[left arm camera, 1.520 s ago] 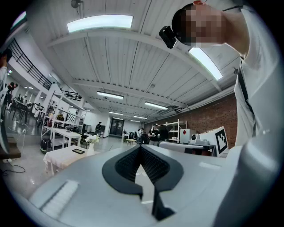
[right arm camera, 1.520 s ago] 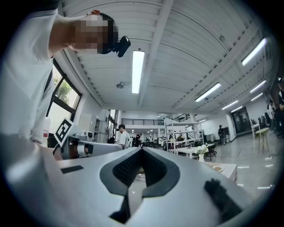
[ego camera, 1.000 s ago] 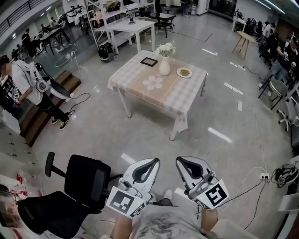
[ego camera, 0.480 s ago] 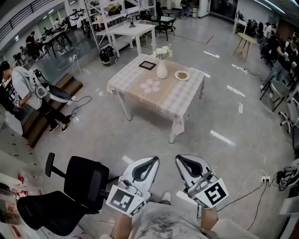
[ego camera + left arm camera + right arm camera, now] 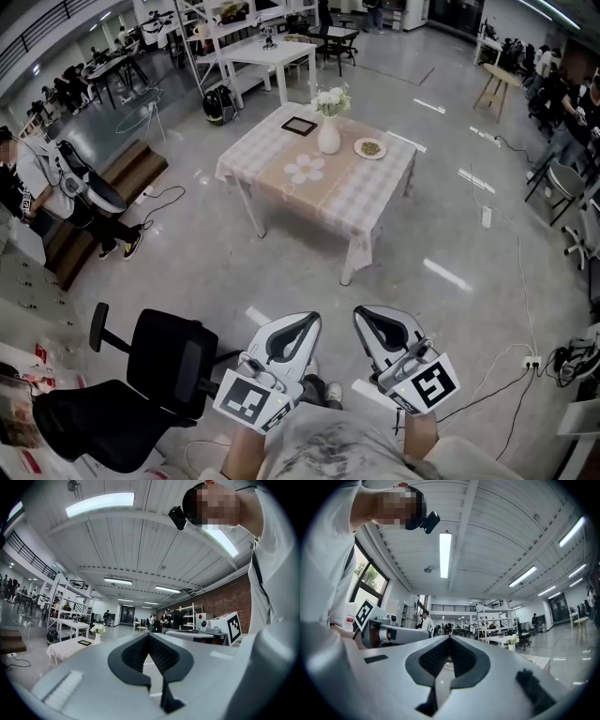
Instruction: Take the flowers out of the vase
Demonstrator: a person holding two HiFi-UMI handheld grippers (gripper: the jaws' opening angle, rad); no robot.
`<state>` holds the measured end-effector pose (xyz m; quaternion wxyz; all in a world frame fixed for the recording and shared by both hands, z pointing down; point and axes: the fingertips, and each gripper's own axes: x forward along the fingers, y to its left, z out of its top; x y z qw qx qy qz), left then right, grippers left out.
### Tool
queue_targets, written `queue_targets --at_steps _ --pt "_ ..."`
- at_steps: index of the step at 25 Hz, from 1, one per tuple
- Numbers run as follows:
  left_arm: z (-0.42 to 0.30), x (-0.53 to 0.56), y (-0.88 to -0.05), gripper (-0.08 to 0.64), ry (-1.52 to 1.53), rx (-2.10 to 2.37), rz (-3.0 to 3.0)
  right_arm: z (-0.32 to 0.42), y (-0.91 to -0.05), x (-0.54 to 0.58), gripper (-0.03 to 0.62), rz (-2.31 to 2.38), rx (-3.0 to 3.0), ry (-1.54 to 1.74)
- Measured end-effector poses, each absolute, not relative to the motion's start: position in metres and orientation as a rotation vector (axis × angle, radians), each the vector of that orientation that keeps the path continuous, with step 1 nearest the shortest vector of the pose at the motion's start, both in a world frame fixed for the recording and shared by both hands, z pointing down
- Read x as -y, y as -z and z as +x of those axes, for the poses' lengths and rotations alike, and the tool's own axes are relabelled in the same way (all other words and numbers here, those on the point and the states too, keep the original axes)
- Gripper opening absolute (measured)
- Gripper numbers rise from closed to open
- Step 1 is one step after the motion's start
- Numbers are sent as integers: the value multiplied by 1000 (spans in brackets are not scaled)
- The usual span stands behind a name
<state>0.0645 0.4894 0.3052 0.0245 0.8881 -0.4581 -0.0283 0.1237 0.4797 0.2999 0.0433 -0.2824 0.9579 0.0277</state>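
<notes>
head view has both grippers low at the near edge of the picture, side by side and pointing toward the table. left gripper (image 5: 310,322): the left gripper view shows its two dark pads pressed tip to tip, with nothing between them. right gripper (image 5: 360,313): in the right gripper view its pads meet the same way, and it grips nothing. neither gripper touches anything.

the table (image 5: 272,192) stands well apart from them across bare floor, under a checked cloth. on it are one white vase (image 5: 329,139), one bunch of white flowers (image 5: 333,98) standing in the vase, one small plate (image 5: 370,147), one dark flat frame (image 5: 299,125) and one flower-shaped mat (image 5: 307,168). the vase is near the middle of the tabletop's far edge. the plate lies just beside it toward the right corner, the frame toward the far corner, and the mat about mid-tabletop.

one black office chair (image 5: 159,366) stands just left of the left gripper. cables (image 5: 502,370) trail over the floor to the right. a person (image 5: 42,183) stands at the far left, and a white table (image 5: 267,54) sits beyond the covered one.
</notes>
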Motion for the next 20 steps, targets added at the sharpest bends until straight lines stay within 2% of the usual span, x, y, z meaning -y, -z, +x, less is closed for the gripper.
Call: queue_targets --at_steps 20 --pt "20 -384 -309 9 108 1338 2769 78 -304 -377 14 -949 -2944 -84"
